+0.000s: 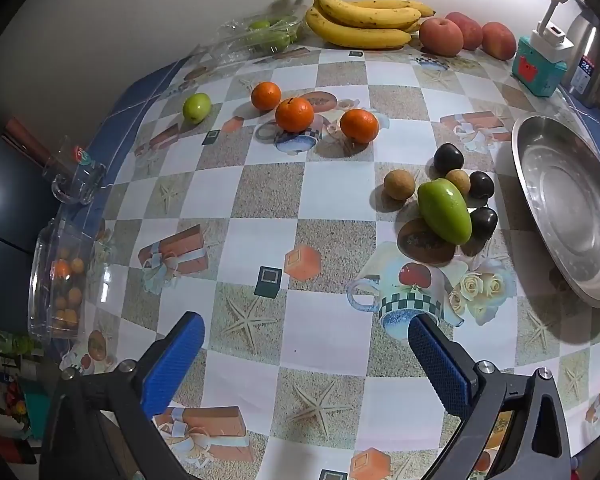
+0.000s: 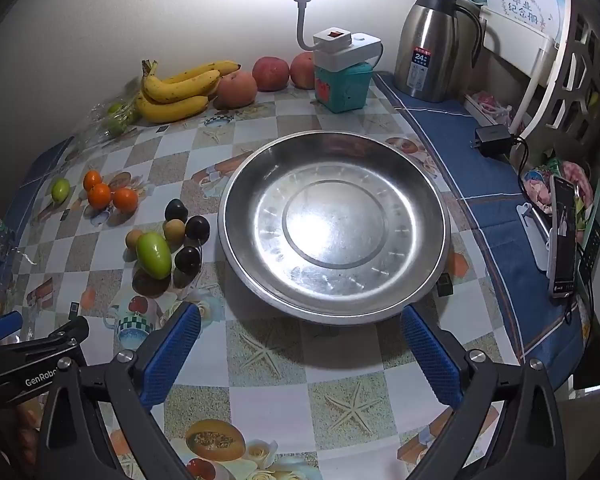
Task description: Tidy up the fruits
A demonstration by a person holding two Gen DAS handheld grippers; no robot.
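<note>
Fruit lies scattered beyond the left gripper [image 1: 306,354], angled steeply down with jaws spread and empty: three oranges [image 1: 295,114], a green mango [image 1: 444,211], bananas [image 1: 364,20]. Right wrist view: the right gripper [image 2: 300,354], likewise spread wide, hovers before an empty steel basin [image 2: 334,226].

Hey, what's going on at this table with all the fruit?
A person holds two tongs over the table, both open and empty. The right tongs hover before an empty steel dish. The left tongs face loose fruit: three oranges, a large green fruit among small dark and tan ones, with bananas and apples at the wall. Nothing is sorted yet.
</note>
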